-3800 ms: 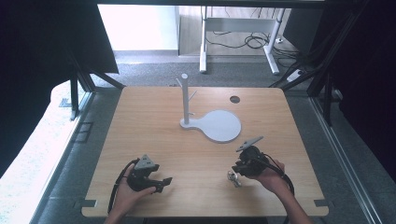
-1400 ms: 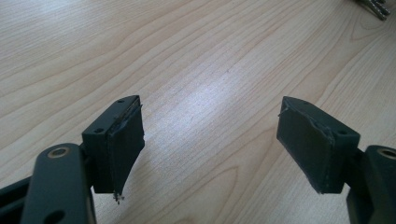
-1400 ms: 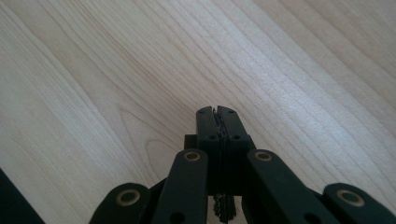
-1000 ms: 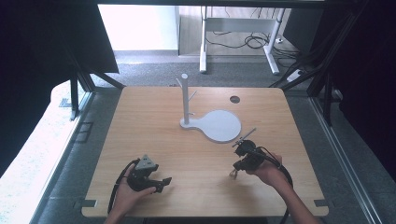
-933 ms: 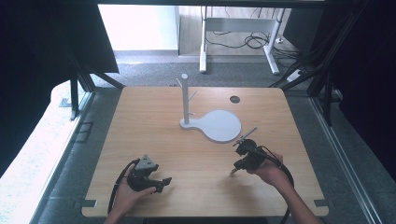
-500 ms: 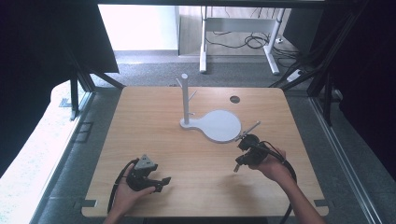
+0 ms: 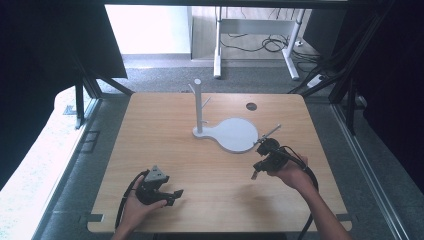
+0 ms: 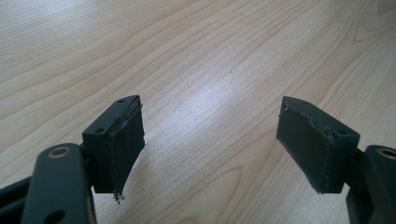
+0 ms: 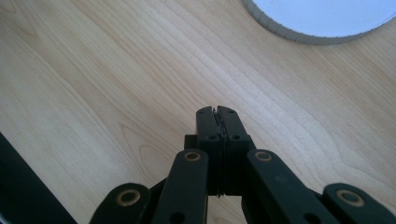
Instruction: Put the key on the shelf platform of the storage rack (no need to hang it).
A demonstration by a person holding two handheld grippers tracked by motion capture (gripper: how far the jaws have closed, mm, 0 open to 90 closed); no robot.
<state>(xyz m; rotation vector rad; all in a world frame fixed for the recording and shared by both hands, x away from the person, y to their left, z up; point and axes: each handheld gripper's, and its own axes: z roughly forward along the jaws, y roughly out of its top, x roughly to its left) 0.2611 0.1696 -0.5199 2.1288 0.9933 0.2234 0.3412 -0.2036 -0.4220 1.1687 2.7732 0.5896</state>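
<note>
White stand (image 7: 231, 131) with a round base and upright pegged post stood at mid-worktop, just beyond the right gripper (image 7: 256, 169), whose fingers were closed on nothing. Since a second earlier, that gripper had shifted slightly toward the base rim (image 9: 299, 36); approach was judged under way. The left gripper (image 8: 219, 140) rested near the front edge, fingers open and empty. The worktop (image 7: 165, 135) between offered no obstruction

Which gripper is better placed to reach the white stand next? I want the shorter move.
Right, probably. The right gripper is beside the round base of the white stand, whose rim shows close ahead in its own view, though its jaws are shut. The left gripper is open but sits far off near the table's front edge.
</note>
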